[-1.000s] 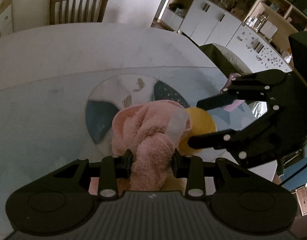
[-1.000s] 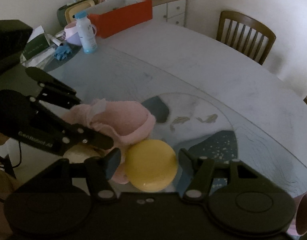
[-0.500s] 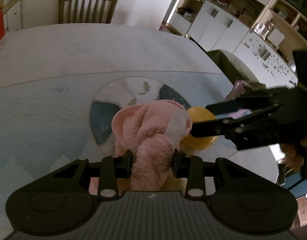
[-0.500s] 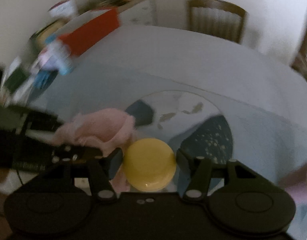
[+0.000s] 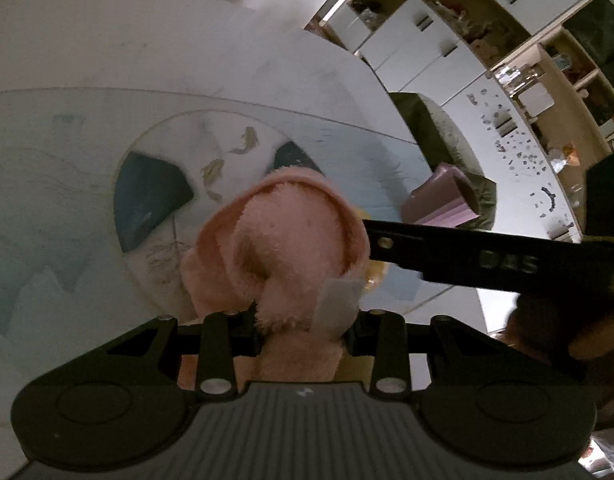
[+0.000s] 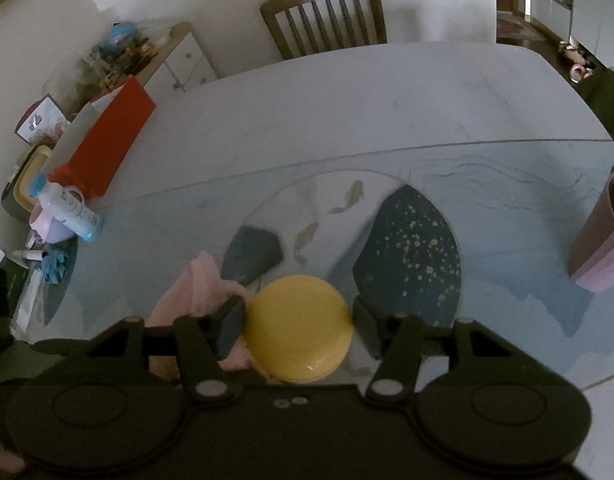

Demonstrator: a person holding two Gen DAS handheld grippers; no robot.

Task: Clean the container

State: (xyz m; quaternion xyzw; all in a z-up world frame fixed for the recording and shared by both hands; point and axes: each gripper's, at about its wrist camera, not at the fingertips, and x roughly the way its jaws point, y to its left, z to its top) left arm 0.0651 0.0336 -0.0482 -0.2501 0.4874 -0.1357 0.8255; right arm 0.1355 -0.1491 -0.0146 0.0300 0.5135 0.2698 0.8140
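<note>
My left gripper (image 5: 305, 322) is shut on a bunched pink cloth (image 5: 283, 240) that bulges forward over the painted table. The cloth hides most of a small yellow container; only a sliver of the container (image 5: 373, 276) shows at its right. In the right wrist view the round yellow container (image 6: 299, 328) sits between the fingers of my right gripper (image 6: 297, 328), which is shut on its sides. The pink cloth (image 6: 191, 296) pokes out at the left behind the left finger (image 6: 229, 326). The right gripper's black arm (image 5: 467, 256) crosses the left view from the right.
A pink cup (image 6: 601, 244) stands at the right on the table (image 6: 347, 120); the cup (image 5: 447, 200) also shows in the left view. A red box (image 6: 103, 148), a blue-capped bottle (image 6: 67, 208) and clutter sit at the far left. A wooden chair (image 6: 327, 16) stands behind.
The right gripper has swung round with the yellow container, so its arm now lies edge-on across the left view. The pink cloth has pushed over the container and covers most of it.
</note>
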